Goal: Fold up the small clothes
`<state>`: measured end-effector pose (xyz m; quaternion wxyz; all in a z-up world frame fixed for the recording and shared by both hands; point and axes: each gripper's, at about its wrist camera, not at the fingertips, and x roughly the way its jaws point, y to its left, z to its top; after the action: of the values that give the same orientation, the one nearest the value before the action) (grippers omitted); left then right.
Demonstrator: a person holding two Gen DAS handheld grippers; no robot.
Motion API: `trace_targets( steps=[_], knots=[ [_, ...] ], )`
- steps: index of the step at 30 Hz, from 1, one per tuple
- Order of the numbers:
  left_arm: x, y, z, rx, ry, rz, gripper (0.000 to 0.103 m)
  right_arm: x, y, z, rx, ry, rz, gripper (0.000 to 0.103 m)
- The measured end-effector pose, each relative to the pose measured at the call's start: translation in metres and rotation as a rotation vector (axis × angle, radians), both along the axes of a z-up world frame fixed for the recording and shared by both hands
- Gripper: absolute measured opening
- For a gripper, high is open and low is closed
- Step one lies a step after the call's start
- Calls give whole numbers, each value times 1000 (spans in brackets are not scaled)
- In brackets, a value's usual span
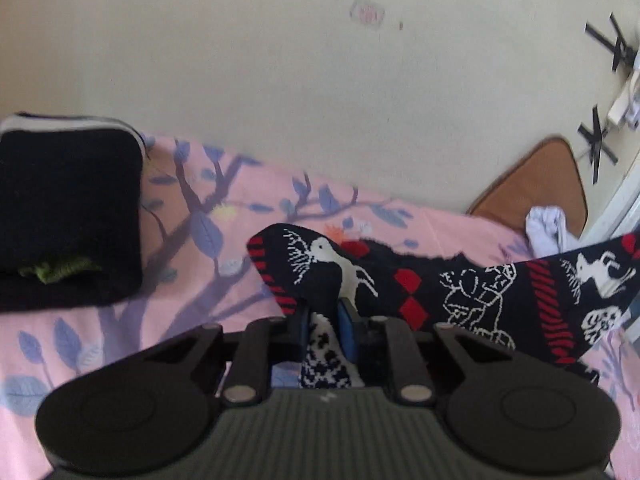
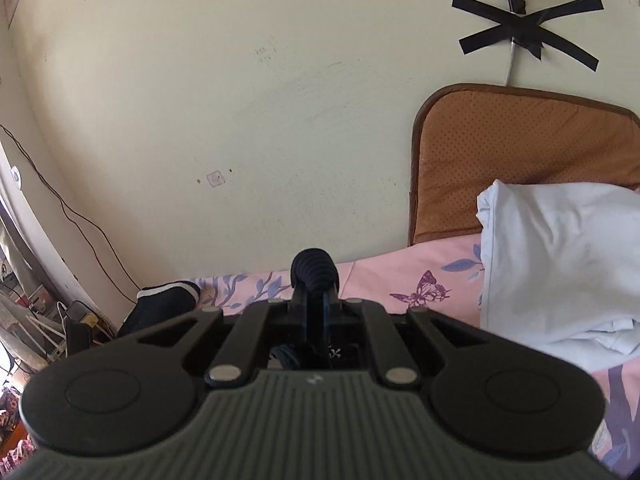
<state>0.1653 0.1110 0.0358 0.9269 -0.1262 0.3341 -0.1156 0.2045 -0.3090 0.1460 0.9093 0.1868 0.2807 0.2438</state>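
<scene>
Pink bedsheet (image 1: 120,320) — patterned sock (image 1: 460,292) pinched in left gripper (image 1: 324,316).

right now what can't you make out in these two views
- Left wrist: the far end of the patterned sock runs off the right edge.
- Left wrist: the left gripper hides the fabric it pinches.
- Right wrist: what the right gripper clamps is a dark ribbed scrap, mostly hidden by its body.

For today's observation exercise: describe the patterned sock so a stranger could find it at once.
Start at the pink floral bedsheet below the cream wall. The patterned sock stretches across it, one end pinched in the left gripper. Unlike the plain black folded garment nearby, it carries white reindeer and red diamonds.
</scene>
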Motion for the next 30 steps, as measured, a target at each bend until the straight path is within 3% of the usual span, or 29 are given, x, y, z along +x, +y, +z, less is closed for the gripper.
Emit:
trace_targets(
  steps=[2,3,5,7,8,10,12,14,17,21,26,28,30],
  knots=[
    [-20,5,18,24,-104,32,15,-1,-6,-6,17,1,-16,10],
    [-22,2,19,52,-116,36,15,-1,-6,-14,7,16,-25,10],
    [-13,-10,6,163,-73,34,15,5,-6,-41,-23,92,-45,10],
    [5,-23,-22,261,30,20,18,12,-11,-71,-33,186,-78,10],
    [7,-25,-31,294,22,30,31,14,-12,-83,-50,216,-96,10],
    [3,-29,-31,346,3,47,38,15,-16,-95,-54,255,-122,10],
    [-4,-19,-16,291,-26,61,42,13,-20,-93,-2,270,-129,10],
    [-17,-6,4,226,-101,121,48,8,-20,-74,47,236,-110,10],
    [-22,5,35,106,-157,150,47,4,-15,-41,152,197,-67,10],
    [-18,-12,51,65,-207,72,47,-12,6,0,247,136,13,10],
    [9,-42,30,-39,-118,-52,47,-31,8,13,323,103,3,10],
    [16,-59,14,-53,-57,-110,46,-27,-2,-3,293,130,-55,10],
    [22,-77,-5,-16,9,-156,43,-16,-11,-29,222,188,-136,10]
  ],
)
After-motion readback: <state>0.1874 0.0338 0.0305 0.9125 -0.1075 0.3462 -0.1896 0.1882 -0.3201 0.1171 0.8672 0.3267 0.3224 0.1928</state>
